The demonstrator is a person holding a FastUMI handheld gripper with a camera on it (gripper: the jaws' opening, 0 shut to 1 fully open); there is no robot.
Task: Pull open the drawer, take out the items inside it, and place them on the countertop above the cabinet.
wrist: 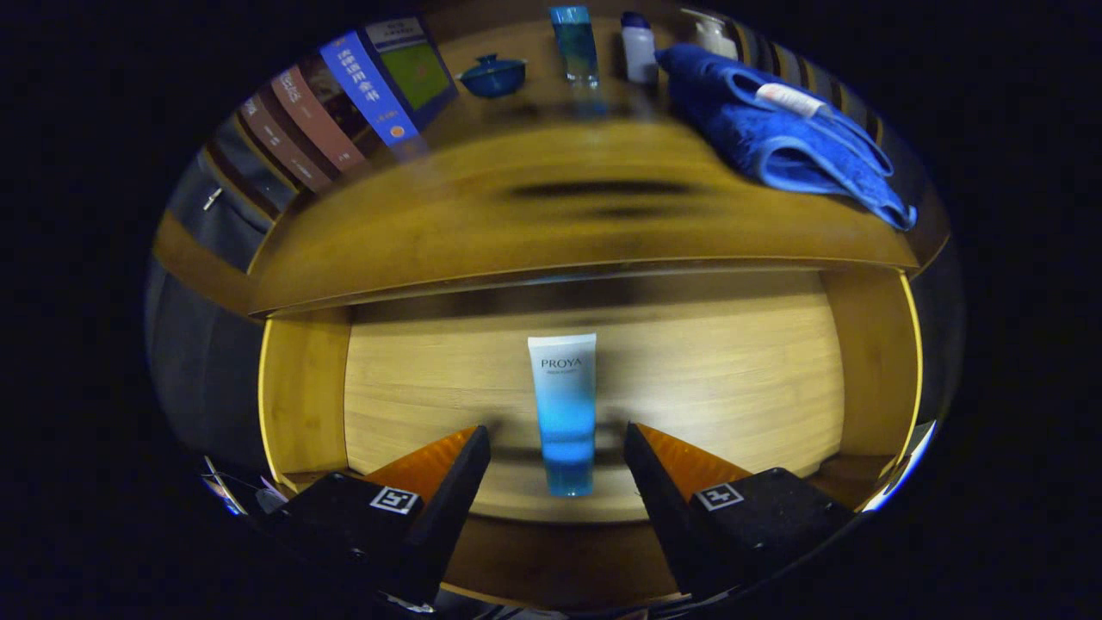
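So the gripper (557, 443) is hanging over the pulled-out drawer (301, 387) with its jaws spread wide, nothing clamped in them. The cosmetic tube (564, 413) lies flat on the drawer's pale wood bottom, right in the gap between the two fingers (456, 482), cap end toward the gripper and the white crimped end pointing to the back of the drawer. There's clear space on both sides, so neither finger is touching it as far as I can see. It fades from white at the far end to blue near the cap.

The drawer is well open, its side walls showing left and right, and the tube looks like the only thing in it, though the near corners sit behind the fingers so I can't be sure.

Above and beyond the drawer is the wooden counter (551, 224), a bit blurred. On it at the back: a row of leaning books (344, 103) to the left, a small blue lidded bowl (492, 76), a tall blue bottle (574, 43), and a small white bottle (639, 47) with a dark cap. A folded blue towel (775, 138) is on the right side, reaching toward the counter's front edge. The middle of the counter, straight up from the tube, is bare wood.
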